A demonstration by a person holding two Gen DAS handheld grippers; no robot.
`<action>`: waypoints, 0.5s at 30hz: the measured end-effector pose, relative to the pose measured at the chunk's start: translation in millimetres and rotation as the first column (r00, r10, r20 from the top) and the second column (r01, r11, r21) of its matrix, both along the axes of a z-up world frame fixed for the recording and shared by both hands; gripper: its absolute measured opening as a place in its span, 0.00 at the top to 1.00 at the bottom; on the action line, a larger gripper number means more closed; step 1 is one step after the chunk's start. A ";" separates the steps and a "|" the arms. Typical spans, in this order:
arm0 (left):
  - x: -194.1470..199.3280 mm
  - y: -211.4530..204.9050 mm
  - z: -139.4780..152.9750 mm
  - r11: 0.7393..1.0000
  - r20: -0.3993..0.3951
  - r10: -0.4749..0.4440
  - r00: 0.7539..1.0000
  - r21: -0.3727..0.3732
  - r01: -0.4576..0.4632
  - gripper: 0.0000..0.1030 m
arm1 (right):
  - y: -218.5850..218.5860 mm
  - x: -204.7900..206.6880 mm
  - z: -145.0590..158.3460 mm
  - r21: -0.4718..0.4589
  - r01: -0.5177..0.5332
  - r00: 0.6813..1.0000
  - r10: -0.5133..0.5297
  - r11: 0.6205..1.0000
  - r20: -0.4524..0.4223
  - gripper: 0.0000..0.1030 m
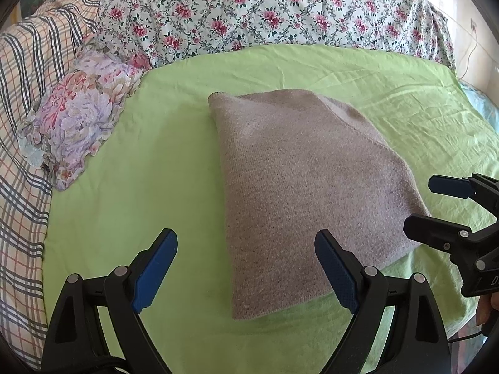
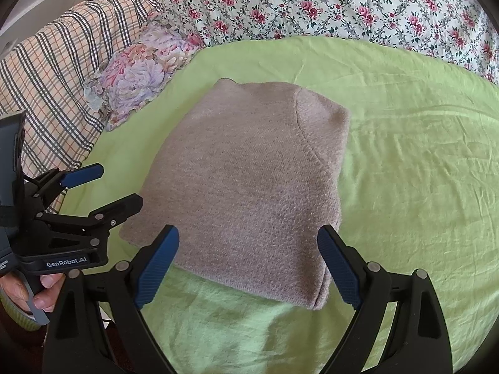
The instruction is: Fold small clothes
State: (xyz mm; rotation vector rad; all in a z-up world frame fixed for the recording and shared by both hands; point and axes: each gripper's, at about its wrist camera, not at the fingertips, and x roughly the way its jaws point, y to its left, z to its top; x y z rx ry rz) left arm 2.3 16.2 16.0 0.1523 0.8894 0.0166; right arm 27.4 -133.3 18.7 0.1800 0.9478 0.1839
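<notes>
We see a folded grey sweater (image 1: 299, 193) lying flat on the green sheet (image 1: 156, 131), near a floral pillow (image 1: 78, 118). Our left gripper (image 1: 246, 268) and right gripper (image 2: 248, 265) hover at its near edge, both jaws spread wide, holding nothing, pads clear of cloth.

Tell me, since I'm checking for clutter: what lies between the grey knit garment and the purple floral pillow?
Only bare green sheet separates the grey knit garment from the purple floral pillow; both wrist views show it.
</notes>
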 end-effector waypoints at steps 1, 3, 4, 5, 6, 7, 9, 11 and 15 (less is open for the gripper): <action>1.6 0.5 -0.4 1.000 -0.002 0.002 1.000 -0.004 -0.002 0.12 | -1.2 1.9 -0.2 -0.001 0.001 1.000 -0.001 1.000 -0.002 0.12; 5.2 1.8 -1.0 1.000 -0.011 0.000 1.000 -0.012 0.000 0.12 | -2.4 4.0 0.6 -0.003 0.006 1.000 -0.006 1.000 0.000 0.12; 6.8 2.8 -0.7 1.000 -0.012 0.004 1.000 -0.011 -0.004 0.12 | -3.5 5.1 1.7 -0.002 0.008 1.000 -0.008 1.000 0.002 0.12; 8.2 3.7 0.1 1.000 -0.009 0.010 1.000 -0.006 -0.010 0.12 | -4.6 6.1 2.8 -0.002 0.010 1.000 -0.010 1.000 0.004 0.12; 9.6 4.5 1.2 1.000 -0.005 0.012 1.000 -0.003 -0.012 0.12 | -4.3 5.5 3.3 -0.001 0.014 1.000 -0.014 1.000 0.006 0.12; 10.9 5.1 2.1 1.000 -0.003 0.014 1.000 -0.002 -0.014 0.12 | -5.5 6.7 4.1 -0.001 0.016 1.000 -0.016 1.000 0.006 0.12; 13.7 6.9 4.3 1.000 0.000 0.019 1.000 -0.001 -0.019 0.12 | -8.5 9.2 4.4 0.000 0.018 1.000 -0.018 1.000 0.006 0.12; 17.1 8.2 5.6 1.000 0.000 0.022 1.000 -0.004 -0.022 0.12 | -10.3 11.7 3.5 0.002 0.022 1.000 -0.022 1.000 0.003 0.12; 22.0 8.8 5.2 1.000 -0.008 0.028 1.000 -0.009 -0.028 0.12 | -16.0 16.9 -1.0 0.007 0.022 1.000 -0.021 1.000 -0.008 0.12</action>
